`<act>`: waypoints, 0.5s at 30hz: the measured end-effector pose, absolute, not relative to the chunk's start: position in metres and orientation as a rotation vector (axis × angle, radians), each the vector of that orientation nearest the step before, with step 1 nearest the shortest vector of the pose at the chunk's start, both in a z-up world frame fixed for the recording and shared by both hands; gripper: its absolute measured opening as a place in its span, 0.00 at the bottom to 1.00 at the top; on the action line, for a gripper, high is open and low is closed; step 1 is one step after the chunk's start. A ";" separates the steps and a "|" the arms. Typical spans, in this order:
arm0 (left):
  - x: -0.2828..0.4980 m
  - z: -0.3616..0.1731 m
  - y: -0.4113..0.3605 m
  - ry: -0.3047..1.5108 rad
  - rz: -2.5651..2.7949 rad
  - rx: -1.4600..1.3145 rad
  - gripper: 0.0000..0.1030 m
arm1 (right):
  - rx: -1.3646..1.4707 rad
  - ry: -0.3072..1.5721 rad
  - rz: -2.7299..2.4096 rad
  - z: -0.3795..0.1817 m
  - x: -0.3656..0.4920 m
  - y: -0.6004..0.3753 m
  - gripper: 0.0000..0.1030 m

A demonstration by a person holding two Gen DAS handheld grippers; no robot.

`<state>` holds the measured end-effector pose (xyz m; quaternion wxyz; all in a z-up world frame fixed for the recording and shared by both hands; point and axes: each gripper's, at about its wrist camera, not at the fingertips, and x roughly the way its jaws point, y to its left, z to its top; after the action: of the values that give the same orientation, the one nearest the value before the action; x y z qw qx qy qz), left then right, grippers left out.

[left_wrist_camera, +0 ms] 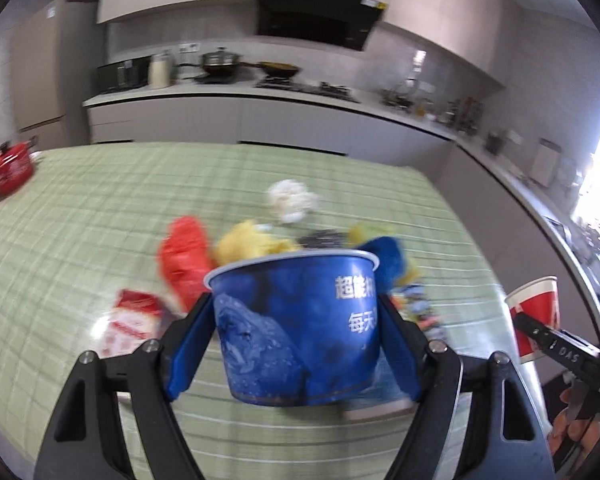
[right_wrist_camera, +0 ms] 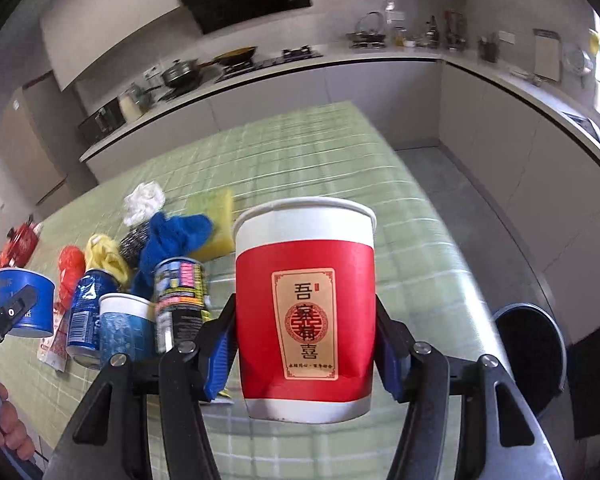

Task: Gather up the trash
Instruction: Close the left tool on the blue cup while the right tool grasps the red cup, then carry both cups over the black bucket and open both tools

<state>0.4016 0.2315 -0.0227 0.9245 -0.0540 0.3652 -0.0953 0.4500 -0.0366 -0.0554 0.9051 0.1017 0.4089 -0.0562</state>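
1. The left gripper (left_wrist_camera: 296,344) is clamped on a blue paper cup (left_wrist_camera: 298,328), its blue pads pressed to the cup's two sides; the cup is upright and lifted above the green checked tablecloth (left_wrist_camera: 100,208).
2. The right gripper (right_wrist_camera: 305,344) grips a red-and-white paper cup (right_wrist_camera: 305,308) the same way, upright and off the cloth.
3. Just left of the right gripper stand a smaller blue-and-white paper cup (right_wrist_camera: 126,330), a dark drinks can (right_wrist_camera: 180,300) and a dented blue can (right_wrist_camera: 86,312), close together near the table's near edge.
4. Farther back lies a loose heap: a blue cloth (right_wrist_camera: 172,240), a yellow rag (right_wrist_camera: 106,256), a red plastic bag (right_wrist_camera: 70,268), a yellow-green sponge (right_wrist_camera: 216,220) and a crumpled white tissue (right_wrist_camera: 144,200).
5. In the left wrist view a flat red-and-white packet (left_wrist_camera: 134,320) lies on the cloth to the left of the held cup, near the red bag.
6. A red pot (left_wrist_camera: 14,168) sits at the far left corner of the table.
7. A black round bin (right_wrist_camera: 530,356) is on the floor to the right of the table.
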 end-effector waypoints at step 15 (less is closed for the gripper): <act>0.359 -0.029 0.007 0.778 -0.520 -0.045 0.76 | 0.300 0.814 -0.360 -0.056 0.348 -0.232 0.60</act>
<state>0.3594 0.0067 -0.0295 0.8923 -0.0216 0.3750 -0.2506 0.3475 -0.2318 -0.0565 0.8917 0.1447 0.3923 -0.1733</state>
